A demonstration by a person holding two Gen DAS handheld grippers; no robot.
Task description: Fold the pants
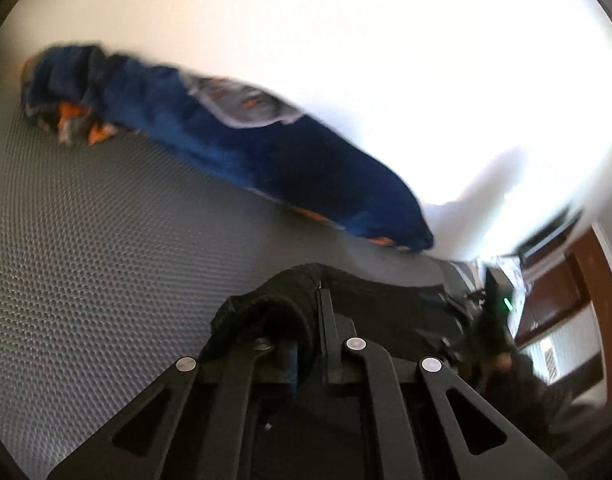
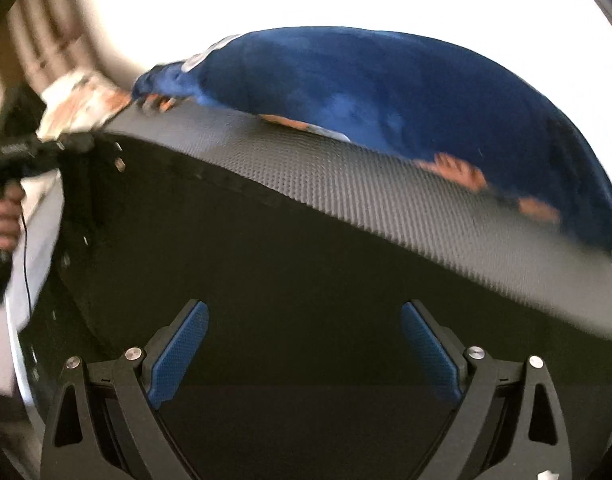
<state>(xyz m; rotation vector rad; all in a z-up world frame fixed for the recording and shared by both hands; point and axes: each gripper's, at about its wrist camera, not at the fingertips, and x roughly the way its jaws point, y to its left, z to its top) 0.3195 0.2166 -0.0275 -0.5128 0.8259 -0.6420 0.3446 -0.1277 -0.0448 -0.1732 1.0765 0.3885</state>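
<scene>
Only rightward: left claw's hand (image 2: 3, 216).

One blue garment (image 1: 233, 148), one black cloth (image 1: 289, 300), one grey mat (image 1: 85, 240).

blue pants (image 2: 386, 92) motion-blurred, left claw (image 1: 306, 320) tips buried in black fabric (image 1: 273, 304)

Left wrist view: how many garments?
2: blue fleece garment with orange print lying on grey dimpled mat; black cloth clamped in left gripper. More may lie outside view.
</scene>
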